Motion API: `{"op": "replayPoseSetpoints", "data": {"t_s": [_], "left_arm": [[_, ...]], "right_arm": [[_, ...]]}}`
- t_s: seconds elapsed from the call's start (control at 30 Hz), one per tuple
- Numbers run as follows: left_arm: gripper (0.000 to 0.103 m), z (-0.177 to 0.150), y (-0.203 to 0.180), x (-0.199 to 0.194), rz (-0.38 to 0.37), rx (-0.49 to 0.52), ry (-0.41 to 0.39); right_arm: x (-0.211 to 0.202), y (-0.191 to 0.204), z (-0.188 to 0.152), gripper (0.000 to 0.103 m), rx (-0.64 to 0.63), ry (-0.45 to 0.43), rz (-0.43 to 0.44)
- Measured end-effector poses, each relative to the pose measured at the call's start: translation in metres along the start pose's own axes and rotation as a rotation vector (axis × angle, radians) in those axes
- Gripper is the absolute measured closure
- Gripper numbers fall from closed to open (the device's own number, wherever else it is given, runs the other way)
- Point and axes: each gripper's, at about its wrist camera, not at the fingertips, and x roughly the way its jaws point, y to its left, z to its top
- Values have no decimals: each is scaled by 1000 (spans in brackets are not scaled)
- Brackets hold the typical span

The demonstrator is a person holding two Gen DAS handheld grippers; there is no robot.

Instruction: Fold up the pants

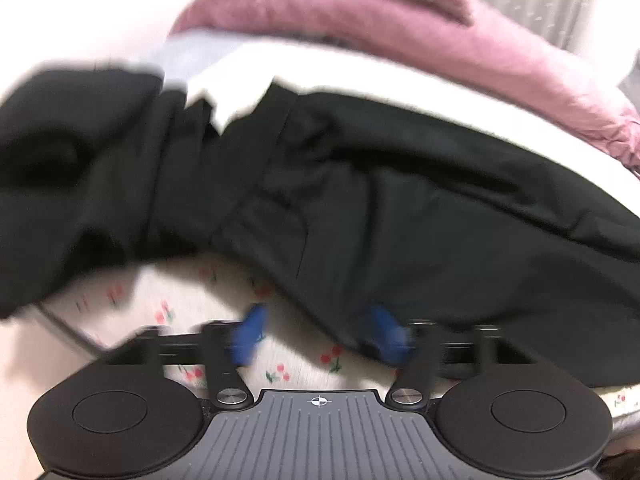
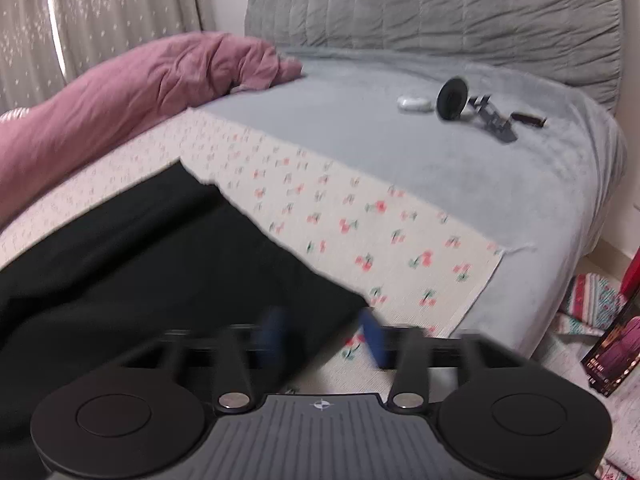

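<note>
Your left gripper point(image 1: 318, 334) and right gripper point(image 2: 322, 338) both hang released, gripping nothing, over the black pants point(image 1: 360, 208) lying crumpled near the cherry-print sheet's point(image 2: 360, 216) front edge. Motion blur smears the fingertips.

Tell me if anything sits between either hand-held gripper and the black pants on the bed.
Nothing visible does. The left hand-held gripper and right hand-held gripper both hang open right at the edge of the black pants, with only the cherry-print sheet below.
</note>
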Motion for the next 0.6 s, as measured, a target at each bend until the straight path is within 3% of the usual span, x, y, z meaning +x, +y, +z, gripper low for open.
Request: {"op": "replayPoseSetpoints", "data": {"t_s": [0.1, 0.27, 0.33, 0.43, 0.6], "left_arm": [[27, 11, -16, -21, 23, 95, -60], [12, 42, -45, -23, -34, 205, -150], [8, 59, -60, -9, -56, 276, -177], [7, 84, -79, 23, -44, 374, -149], [7, 128, -105, 77, -52, 460, -129]], "right_arm": [[-6, -1, 12, 37, 9, -17, 13], [1, 16, 35, 28, 21, -25, 63], [7, 28, 44, 27, 15, -29, 87], [22, 53, 60, 22, -8, -34, 132], [60, 100, 83, 21, -92, -25, 183]]}}
